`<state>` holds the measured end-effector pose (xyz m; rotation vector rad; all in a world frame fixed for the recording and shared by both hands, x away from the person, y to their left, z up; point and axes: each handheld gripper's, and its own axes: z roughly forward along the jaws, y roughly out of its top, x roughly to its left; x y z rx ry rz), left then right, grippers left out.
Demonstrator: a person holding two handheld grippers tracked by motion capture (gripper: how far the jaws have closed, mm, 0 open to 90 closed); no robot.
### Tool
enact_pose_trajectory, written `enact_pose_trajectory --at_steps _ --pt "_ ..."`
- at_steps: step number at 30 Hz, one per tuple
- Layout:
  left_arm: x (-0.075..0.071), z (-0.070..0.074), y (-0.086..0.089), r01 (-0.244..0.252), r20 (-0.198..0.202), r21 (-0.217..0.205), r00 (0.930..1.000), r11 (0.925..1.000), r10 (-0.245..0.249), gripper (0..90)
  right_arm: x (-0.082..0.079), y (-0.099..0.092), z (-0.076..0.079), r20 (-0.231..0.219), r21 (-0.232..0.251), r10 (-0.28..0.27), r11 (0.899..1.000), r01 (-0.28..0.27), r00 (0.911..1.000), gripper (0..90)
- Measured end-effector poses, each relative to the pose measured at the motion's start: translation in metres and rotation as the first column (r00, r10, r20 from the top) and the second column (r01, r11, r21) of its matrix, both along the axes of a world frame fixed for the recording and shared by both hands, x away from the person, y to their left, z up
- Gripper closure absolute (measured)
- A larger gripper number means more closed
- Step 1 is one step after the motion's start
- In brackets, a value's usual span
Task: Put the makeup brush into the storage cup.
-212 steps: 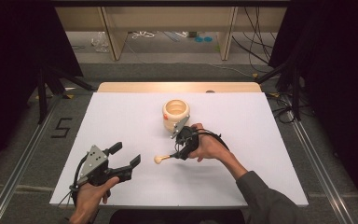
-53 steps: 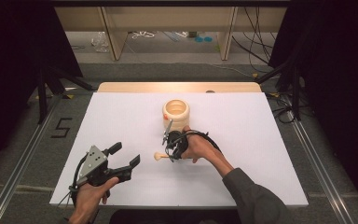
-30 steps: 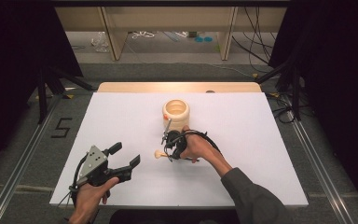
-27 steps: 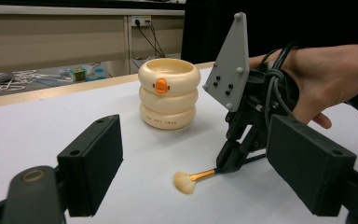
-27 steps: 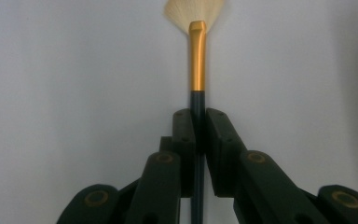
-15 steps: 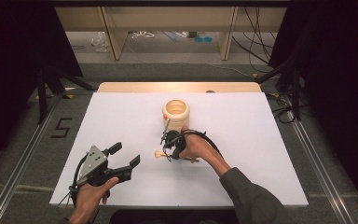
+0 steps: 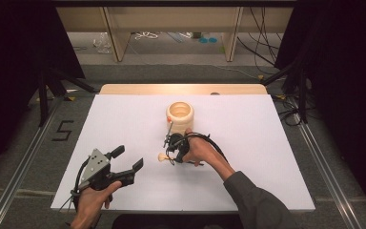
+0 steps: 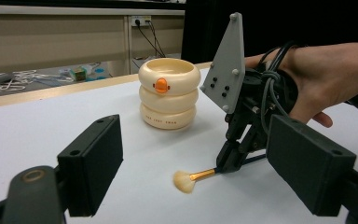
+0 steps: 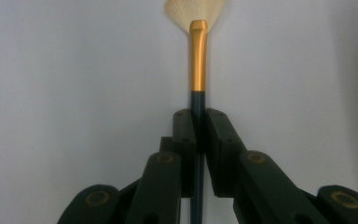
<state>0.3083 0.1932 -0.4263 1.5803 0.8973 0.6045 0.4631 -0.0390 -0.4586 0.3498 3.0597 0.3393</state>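
A makeup brush [image 9: 198, 56] with a gold ferrule, pale fan bristles and a dark handle lies low over the white table sheet [image 7: 276, 157]. My right gripper [image 9: 199, 122] is shut on its handle, just behind the ferrule. In the high view the brush [image 7: 162, 156] points left from the right gripper [image 7: 172, 151], just in front of a cream ring-stacked cup [image 7: 179, 114] with an orange duck bill. The left gripper view shows the cup [image 8: 169, 93], the brush [image 8: 192, 178] and the right gripper [image 8: 227, 163]. My left gripper [image 7: 129, 158] stands open near the front left, with nothing between its fingers.
A wooden board edge [image 7: 181, 88] runs along the far side of the sheet. Metal rails [image 7: 329, 162] flank the table. Shelving and cables [image 7: 171, 36] lie on the floor beyond.
Since the earliest frame my right hand has shifted a little to the left along the brush. Over the last second nothing has visibly moved.
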Motion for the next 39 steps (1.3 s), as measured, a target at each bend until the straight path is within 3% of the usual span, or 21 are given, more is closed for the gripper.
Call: enact_pose_trajectory --at_steps 12,22,25,26,27,31,33,39 --pt "0.0 0.001 0.0 0.004 0.001 -0.004 1.0 1.0 -0.004 18.4 0.0 0.0 0.0 -0.004 0.0 -0.002 1.0 0.002 1.0 83.2" --pt "0.0 0.001 0.001 0.003 0.001 -0.009 1.0 1.0 -0.003 18.5 0.003 -0.007 0.012 0.004 0.061 -0.007 0.998 0.006 1.0 83.3" --pt "0.0 0.001 0.001 0.004 0.002 -0.005 1.0 1.0 -0.004 18.4 0.005 -0.01 0.017 0.034 0.077 0.001 0.997 -0.004 0.9994 83.3" --pt "0.0 0.001 0.001 0.002 0.001 -0.009 1.0 1.0 -0.002 18.5 0.004 -0.011 0.021 0.026 0.111 -0.019 0.994 0.016 0.9995 83.3" --pt "0.0 0.001 0.001 0.002 0.001 -0.009 1.0 1.0 -0.002 18.5 0.005 -0.012 0.023 0.043 0.114 -0.017 0.993 0.012 0.999 83.3" --pt "0.0 0.001 0.001 0.003 0.004 -0.016 1.0 0.9999 -0.003 18.4 0.004 -0.015 0.031 0.034 0.159 -0.039 0.987 0.033 0.9987 83.3" --pt "0.0 0.001 0.001 0.004 0.005 -0.015 1.0 0.9999 -0.004 18.5 0.005 -0.019 0.04 0.041 0.208 -0.037 0.978 0.027 0.9985 83.3" --pt "-0.001 0.001 0.002 0.002 0.002 -0.009 1.0 1.0 -0.002 18.5 0.004 -0.023 0.053 0.056 0.278 -0.055 0.96 0.037 0.997 83.3"
